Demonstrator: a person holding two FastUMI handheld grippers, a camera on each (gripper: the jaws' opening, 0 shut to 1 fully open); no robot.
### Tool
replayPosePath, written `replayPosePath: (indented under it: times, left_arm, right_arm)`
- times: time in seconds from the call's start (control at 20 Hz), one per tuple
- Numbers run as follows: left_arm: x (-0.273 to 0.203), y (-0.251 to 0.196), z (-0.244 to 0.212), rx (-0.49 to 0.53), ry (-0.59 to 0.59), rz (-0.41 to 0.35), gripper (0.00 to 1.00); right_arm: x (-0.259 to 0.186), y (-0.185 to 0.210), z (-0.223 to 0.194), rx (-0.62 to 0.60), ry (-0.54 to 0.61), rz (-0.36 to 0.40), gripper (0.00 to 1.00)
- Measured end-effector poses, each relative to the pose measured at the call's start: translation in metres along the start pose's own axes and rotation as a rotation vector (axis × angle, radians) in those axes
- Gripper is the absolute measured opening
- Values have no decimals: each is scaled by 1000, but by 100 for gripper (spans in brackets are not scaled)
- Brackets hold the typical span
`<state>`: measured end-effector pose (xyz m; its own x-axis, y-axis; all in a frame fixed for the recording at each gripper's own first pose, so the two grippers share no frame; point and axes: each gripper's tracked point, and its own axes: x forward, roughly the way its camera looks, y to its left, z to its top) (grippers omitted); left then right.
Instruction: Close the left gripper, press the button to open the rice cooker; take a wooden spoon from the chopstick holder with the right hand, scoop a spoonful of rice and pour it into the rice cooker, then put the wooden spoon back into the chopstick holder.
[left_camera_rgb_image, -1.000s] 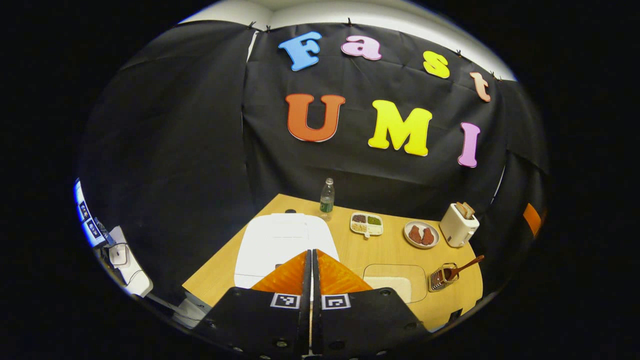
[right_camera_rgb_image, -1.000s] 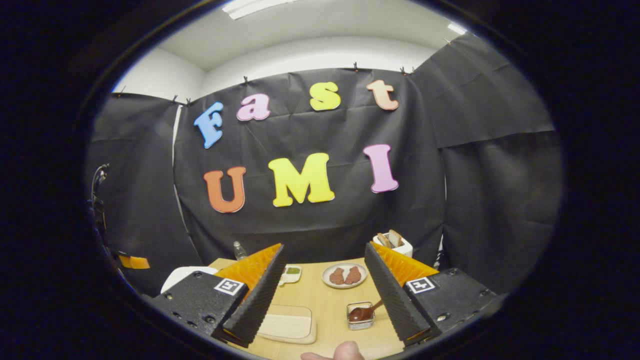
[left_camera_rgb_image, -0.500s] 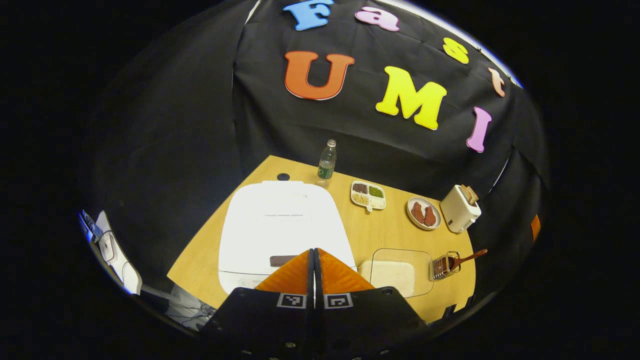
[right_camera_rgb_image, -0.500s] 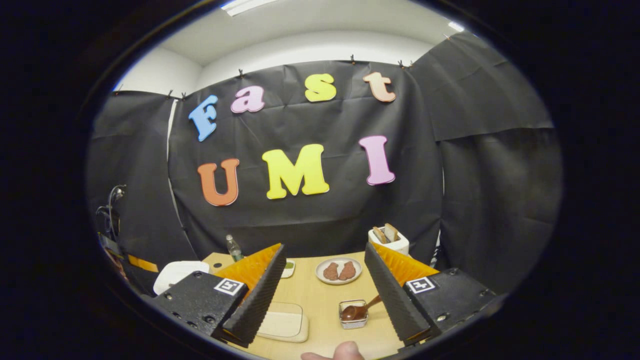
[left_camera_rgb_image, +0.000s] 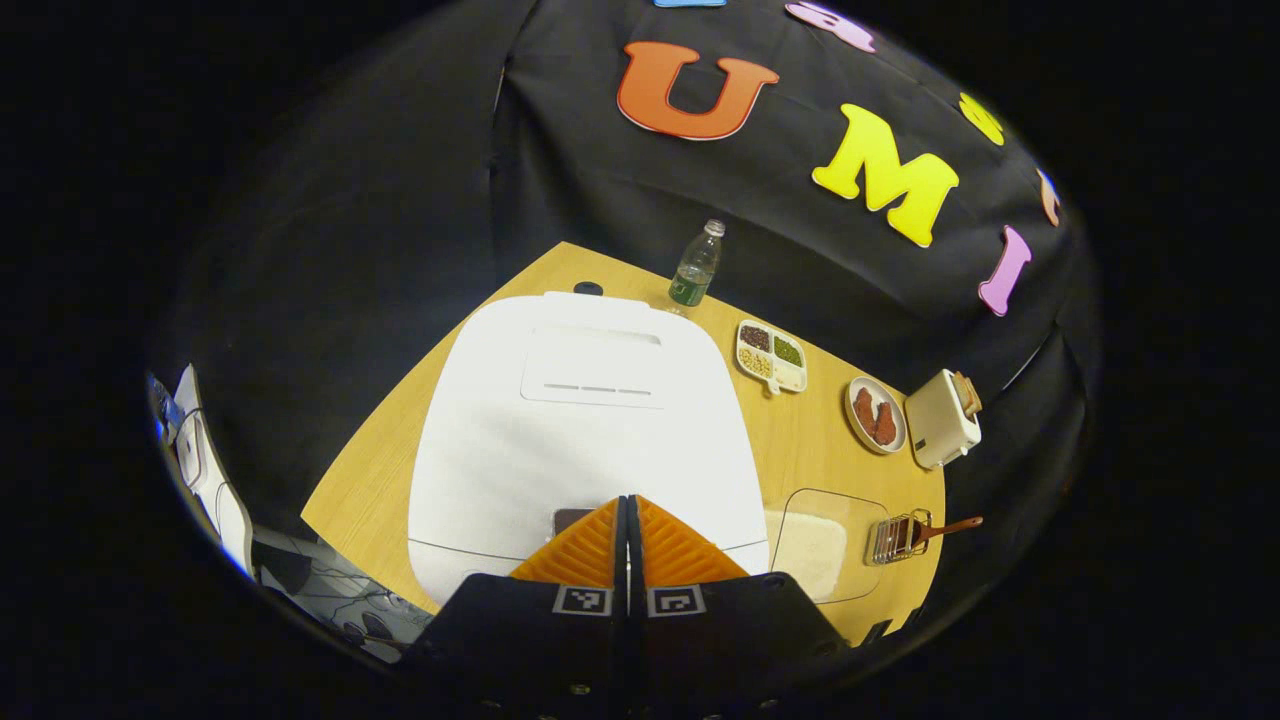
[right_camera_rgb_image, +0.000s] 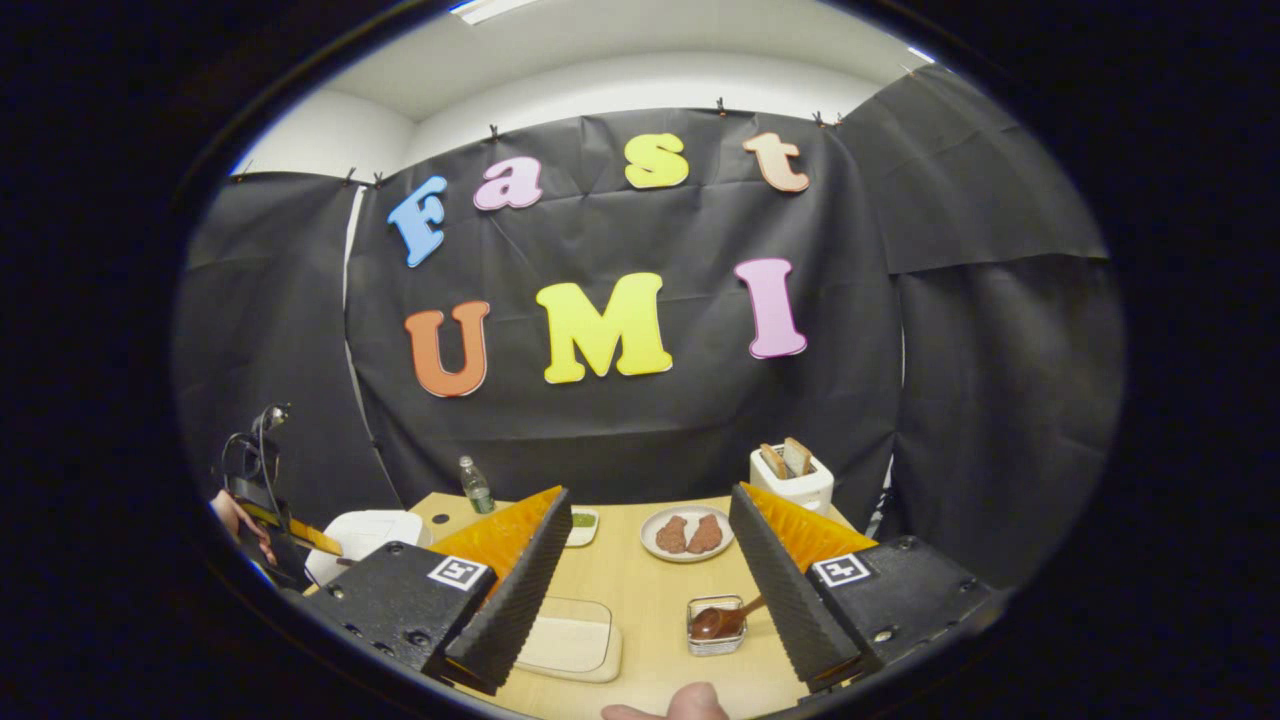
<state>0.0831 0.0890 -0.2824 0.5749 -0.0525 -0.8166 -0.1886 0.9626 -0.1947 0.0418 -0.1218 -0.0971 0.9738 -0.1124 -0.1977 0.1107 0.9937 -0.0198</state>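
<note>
Left tongs closed over the rice cooker's button; right tongs waiting, open.

Left tongs (left_camera_rgb_image: 627, 520): fingers pressed together, nothing between them, tips over the dark button (left_camera_rgb_image: 572, 519) at the front edge of the white rice cooker (left_camera_rgb_image: 585, 420), lid still down; contact with the button cannot be told. The cooker sits at the tabletop's (left_camera_rgb_image: 815, 455) left side. Right tongs (right_camera_rgb_image: 645, 545): jaws wide apart, empty, well above the tabletop. Wooden spoon (right_camera_rgb_image: 722, 620) lies tilted in the wire chopstick holder (right_camera_rgb_image: 716, 627) near the front right edge, bowl inside, handle angled out to the right. Clear rice tray (right_camera_rgb_image: 571, 645) just left of the holder. Judgement: the spoon looks light, stiff and smooth; best taken across the free handle, clear of the wire. The holder looks light and may shift on a snag. The button likely needs 1 firm, square push.
</note>
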Motion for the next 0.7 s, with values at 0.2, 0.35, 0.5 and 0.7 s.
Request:
replayPosePath:
  times: [0.2, 0.35, 0.5, 0.7]
  left_arm:
    - [7, 8, -4, -22, 8, 1, 0]
    - [13, 9, -8, -39, 16, -8, 0]
    - [14, 9, -10, -57, 13, -19, 0]
    - [17, 11, -20, -86, 21, -12, 0]
  right_arm:
    - [6, 5, -5, 12, 11, 9, 100]
    - [10, 10, -8, 7, 18, 18, 100]
    - [11, 10, -13, 7, 29, 21, 100]
    - [10, 9, -19, 21, 38, 17, 100]
